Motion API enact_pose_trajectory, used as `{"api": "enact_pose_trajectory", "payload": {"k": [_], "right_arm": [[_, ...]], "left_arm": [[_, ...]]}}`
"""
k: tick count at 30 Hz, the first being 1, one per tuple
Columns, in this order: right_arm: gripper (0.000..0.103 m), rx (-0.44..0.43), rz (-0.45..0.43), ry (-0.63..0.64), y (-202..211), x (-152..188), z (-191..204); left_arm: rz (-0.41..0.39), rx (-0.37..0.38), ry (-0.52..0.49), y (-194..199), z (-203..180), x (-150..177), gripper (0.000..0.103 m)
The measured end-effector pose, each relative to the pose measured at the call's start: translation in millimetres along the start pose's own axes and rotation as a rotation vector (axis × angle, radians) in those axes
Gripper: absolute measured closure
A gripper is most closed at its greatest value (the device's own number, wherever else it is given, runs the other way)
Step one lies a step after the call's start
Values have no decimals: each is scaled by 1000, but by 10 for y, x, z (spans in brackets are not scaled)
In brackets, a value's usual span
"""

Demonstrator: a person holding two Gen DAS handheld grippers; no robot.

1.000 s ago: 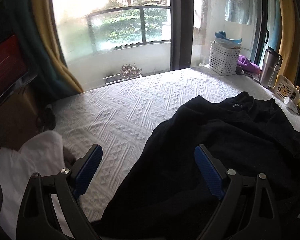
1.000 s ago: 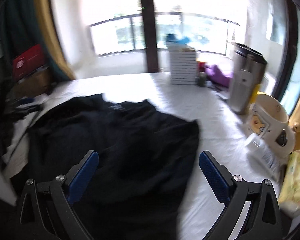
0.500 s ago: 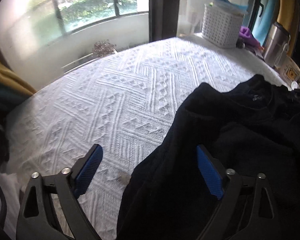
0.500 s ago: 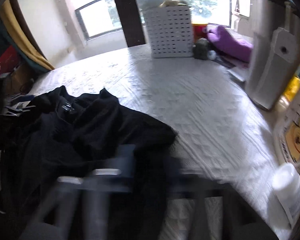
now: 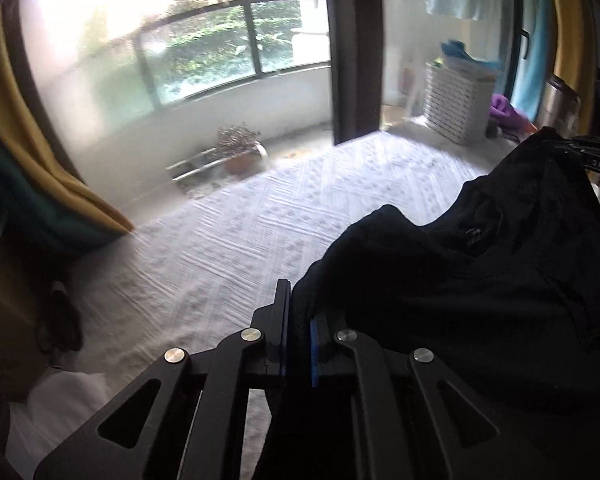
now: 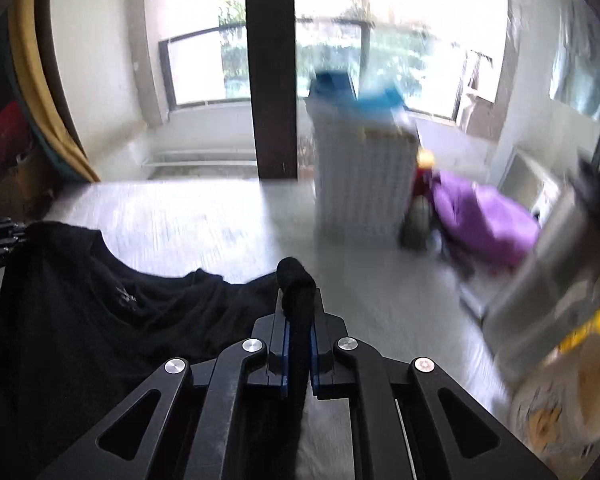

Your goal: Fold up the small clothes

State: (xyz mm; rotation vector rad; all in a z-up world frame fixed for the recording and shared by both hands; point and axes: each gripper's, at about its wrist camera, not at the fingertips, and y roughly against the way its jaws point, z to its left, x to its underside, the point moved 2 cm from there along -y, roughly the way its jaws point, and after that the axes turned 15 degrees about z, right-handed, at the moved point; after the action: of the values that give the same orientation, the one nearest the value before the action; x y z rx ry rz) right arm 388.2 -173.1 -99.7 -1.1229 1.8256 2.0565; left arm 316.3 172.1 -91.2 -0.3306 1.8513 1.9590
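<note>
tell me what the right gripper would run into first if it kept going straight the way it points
Probably bare white bedspread: the right gripper, shut on a fold of the black garment, points down at it. Beyond stands the white basket, slightly right of that line; depth is unclear.

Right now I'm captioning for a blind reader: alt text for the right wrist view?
The right claw is shut on a bunched edge of a black shirt on a white bed. Behind: a white basket and a purple cloth.
</note>
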Motion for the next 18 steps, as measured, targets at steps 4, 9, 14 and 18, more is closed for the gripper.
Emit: {"api": "enact_pose_trajectory", "payload": {"k": [4,9,14,18], "right_arm": [[96,6,-37,17,50,-301,60],[96,-7,44,-22,-396,-262,-49],[96,7,91,-73,-652,-76,-171],[94,35,79,-62,-610,-58,-147]], "left_arm": [[-17,-20,21,54,128,-165,96],[88,3,64,-310,219,-74,88],[98,-24,182,-277,462,102,41],[78,-65,260,21,628,356,41]]}}
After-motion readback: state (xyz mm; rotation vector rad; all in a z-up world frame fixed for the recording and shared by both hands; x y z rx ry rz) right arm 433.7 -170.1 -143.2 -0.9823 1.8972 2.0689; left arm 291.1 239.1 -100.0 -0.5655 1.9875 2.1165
